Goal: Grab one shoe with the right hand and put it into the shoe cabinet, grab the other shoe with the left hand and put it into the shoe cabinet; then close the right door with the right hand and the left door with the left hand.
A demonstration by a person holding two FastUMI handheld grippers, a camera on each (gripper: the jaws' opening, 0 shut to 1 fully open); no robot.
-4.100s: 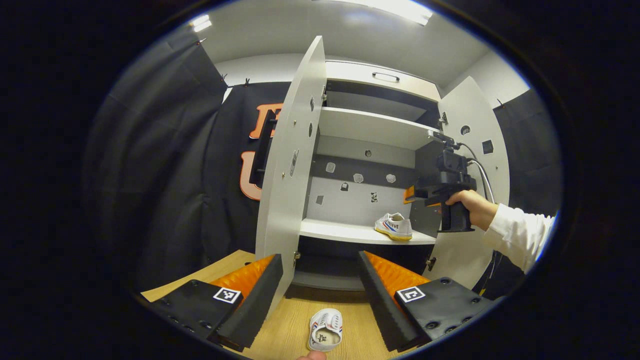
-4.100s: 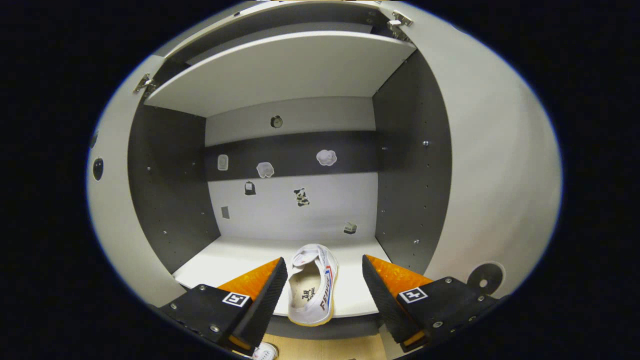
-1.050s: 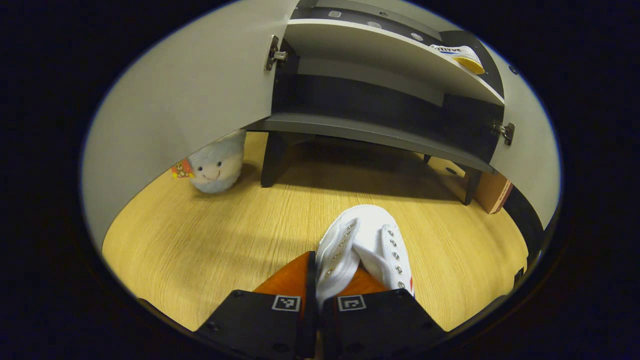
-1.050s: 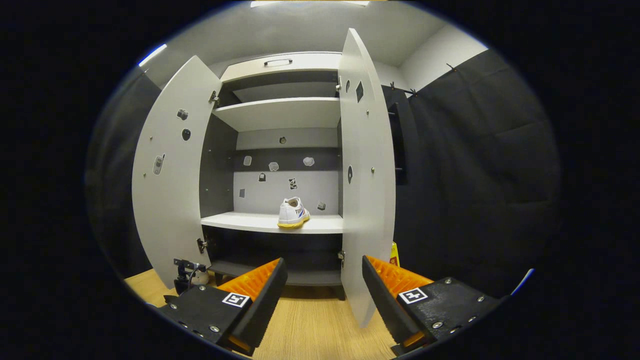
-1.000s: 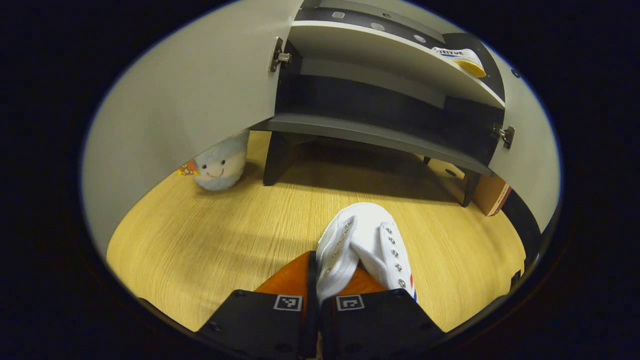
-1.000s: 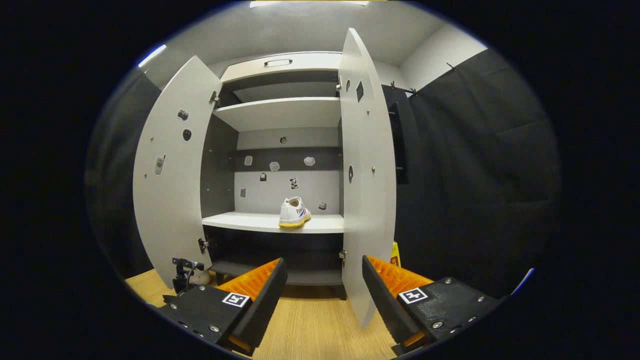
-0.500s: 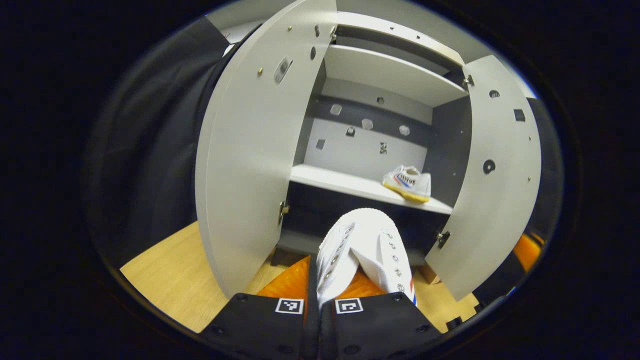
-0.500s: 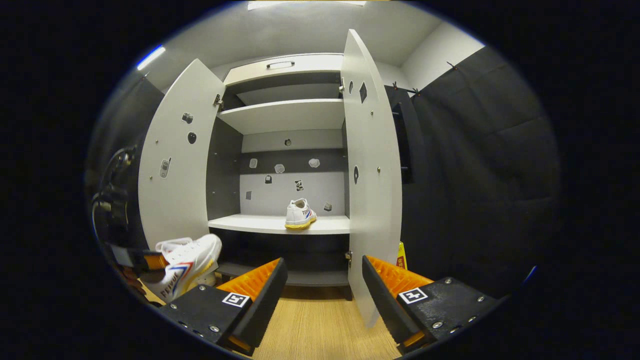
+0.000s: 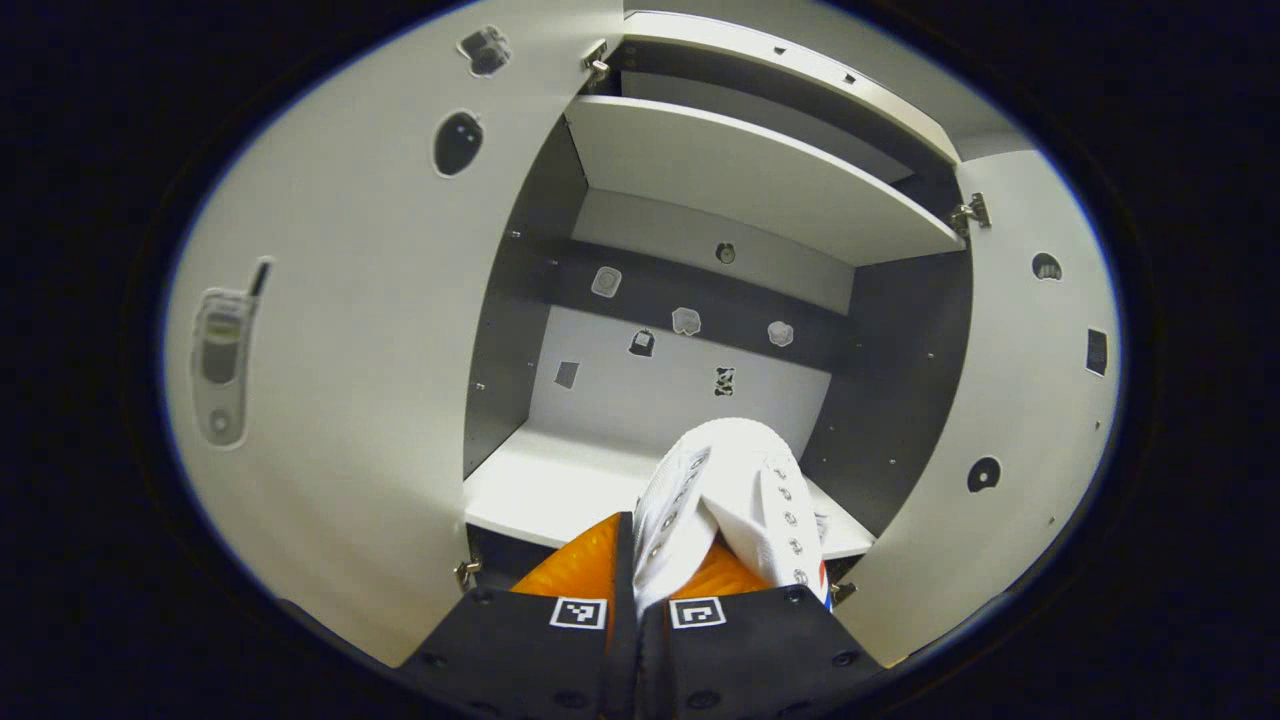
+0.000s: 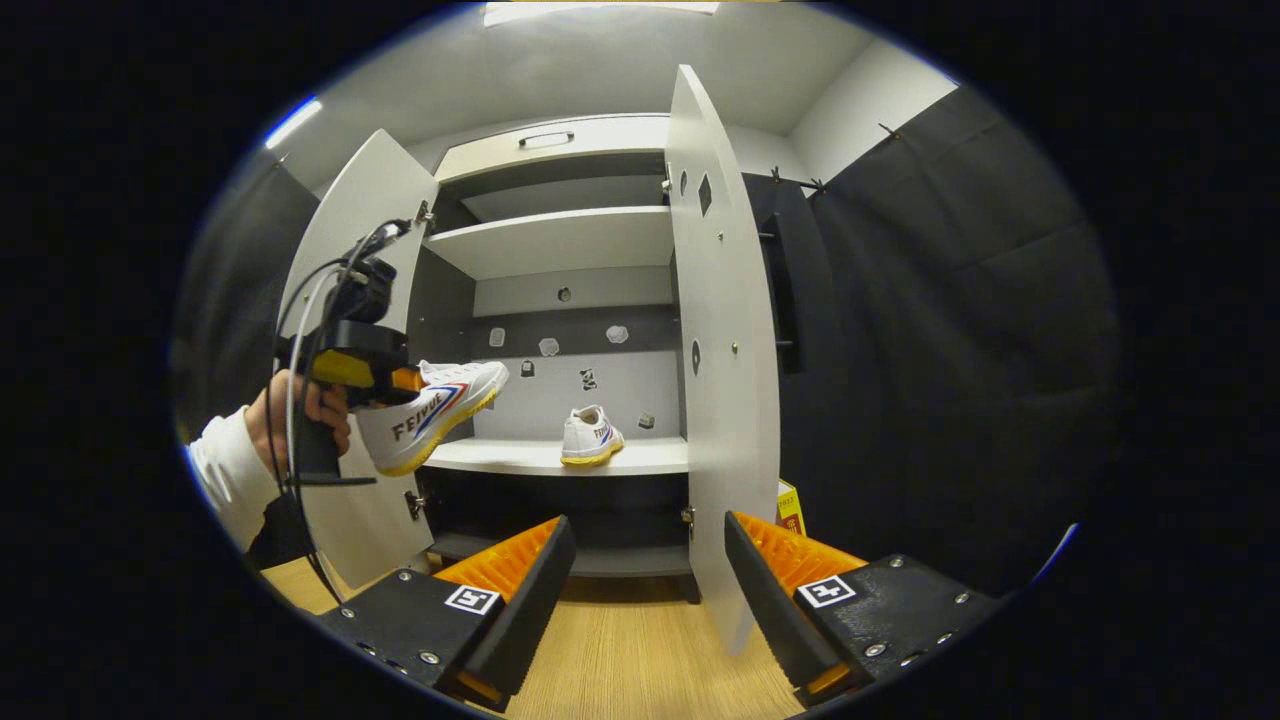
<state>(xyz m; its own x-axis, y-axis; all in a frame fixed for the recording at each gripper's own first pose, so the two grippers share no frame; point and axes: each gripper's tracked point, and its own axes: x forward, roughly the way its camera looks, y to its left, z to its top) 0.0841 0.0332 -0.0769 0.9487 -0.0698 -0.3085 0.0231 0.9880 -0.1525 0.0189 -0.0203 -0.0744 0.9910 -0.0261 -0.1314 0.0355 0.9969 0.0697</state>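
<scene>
My left gripper [image 9: 632, 560] is shut on a white canvas shoe [image 9: 730, 500], toe pointing forward at the cabinet's middle shelf [image 9: 540, 485]. In the right gripper view that held shoe [image 10: 432, 412] hangs in the air just before the shelf's left end, with the left gripper [image 10: 385, 378] and a person's hand [image 10: 300, 405] behind it. The other white shoe [image 10: 590, 437] stands on the shelf [image 10: 520, 457] toward the right. My right gripper [image 10: 645, 585] is open and holds nothing, back from the cabinet over the floor. The left door [image 10: 345, 260] and the right door [image 10: 715, 360] both stand open.
The wooden floor [image 10: 630, 660] lies below my right gripper. A yellow box [image 10: 789, 505] sits on the floor behind the right door. A dark lower shelf [image 10: 600, 555] runs under the middle one, and an upper shelf [image 9: 750, 180] spans above it. Black cloth hangs on both sides.
My left gripper has lifted the shoe from the floor to the height of the middle shelf and moved close to the cabinet opening. My right gripper has stayed back and open.
</scene>
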